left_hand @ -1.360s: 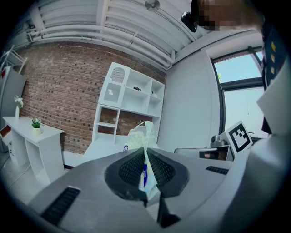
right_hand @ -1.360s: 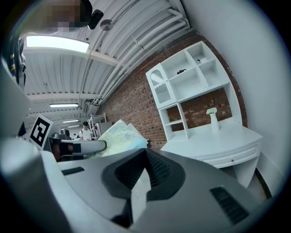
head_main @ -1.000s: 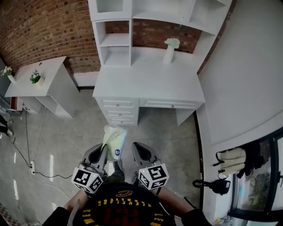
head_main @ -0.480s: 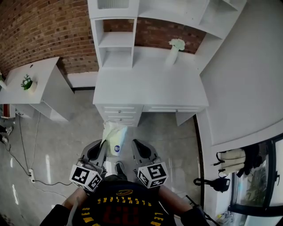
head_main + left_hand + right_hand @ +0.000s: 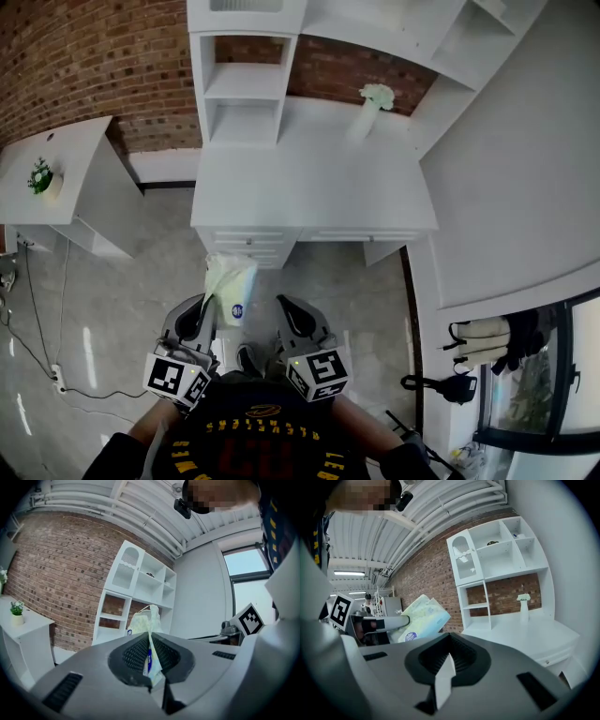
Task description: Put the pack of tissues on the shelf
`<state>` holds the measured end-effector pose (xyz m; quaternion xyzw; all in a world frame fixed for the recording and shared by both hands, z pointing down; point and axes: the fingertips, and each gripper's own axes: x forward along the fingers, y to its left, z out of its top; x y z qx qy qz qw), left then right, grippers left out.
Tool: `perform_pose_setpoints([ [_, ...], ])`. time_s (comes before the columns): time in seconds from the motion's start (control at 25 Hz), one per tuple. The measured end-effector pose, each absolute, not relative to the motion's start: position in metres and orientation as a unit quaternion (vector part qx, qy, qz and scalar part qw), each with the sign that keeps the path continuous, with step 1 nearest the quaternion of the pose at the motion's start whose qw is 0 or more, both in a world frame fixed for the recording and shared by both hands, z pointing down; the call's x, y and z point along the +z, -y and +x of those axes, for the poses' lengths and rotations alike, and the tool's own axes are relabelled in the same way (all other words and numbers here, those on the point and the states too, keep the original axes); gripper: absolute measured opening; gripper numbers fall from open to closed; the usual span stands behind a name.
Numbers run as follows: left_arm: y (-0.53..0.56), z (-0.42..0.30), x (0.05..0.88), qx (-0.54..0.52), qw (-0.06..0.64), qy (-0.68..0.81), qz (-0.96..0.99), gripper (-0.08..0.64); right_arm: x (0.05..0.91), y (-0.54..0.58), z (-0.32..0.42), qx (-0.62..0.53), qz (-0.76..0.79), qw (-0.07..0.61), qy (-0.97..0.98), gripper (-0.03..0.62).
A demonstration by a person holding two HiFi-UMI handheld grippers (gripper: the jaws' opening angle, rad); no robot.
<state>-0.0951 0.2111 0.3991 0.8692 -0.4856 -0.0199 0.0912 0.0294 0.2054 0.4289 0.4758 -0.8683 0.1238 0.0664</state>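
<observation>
Desk (image 5: 309, 187) below the shelf (image 5: 246, 82) bears a vase (image 5: 361, 120) (flowers (image 5: 375, 93))

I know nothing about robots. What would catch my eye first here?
The pack of tissues, pinched by its edge in the left gripper, sticks out in front of the person over the grey floor. Ahead stands a white desk with shelves against a red brick wall, a white vase of flowers on it.

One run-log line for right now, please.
left gripper: shut on pale green plastic pack of tissues | right gripper: shut, empty | white shelf unit: ahead, pack not yet placed
</observation>
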Motion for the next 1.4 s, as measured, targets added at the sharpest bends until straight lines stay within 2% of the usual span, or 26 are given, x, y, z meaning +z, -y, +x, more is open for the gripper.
perform_pose_setpoints([
  [1.4,0.020,-0.040,0.407,0.016,0.088,0.558,0.825,0.008,0.441,0.048,0.065,0.151,0.385,0.045,0.909,0.006],
])
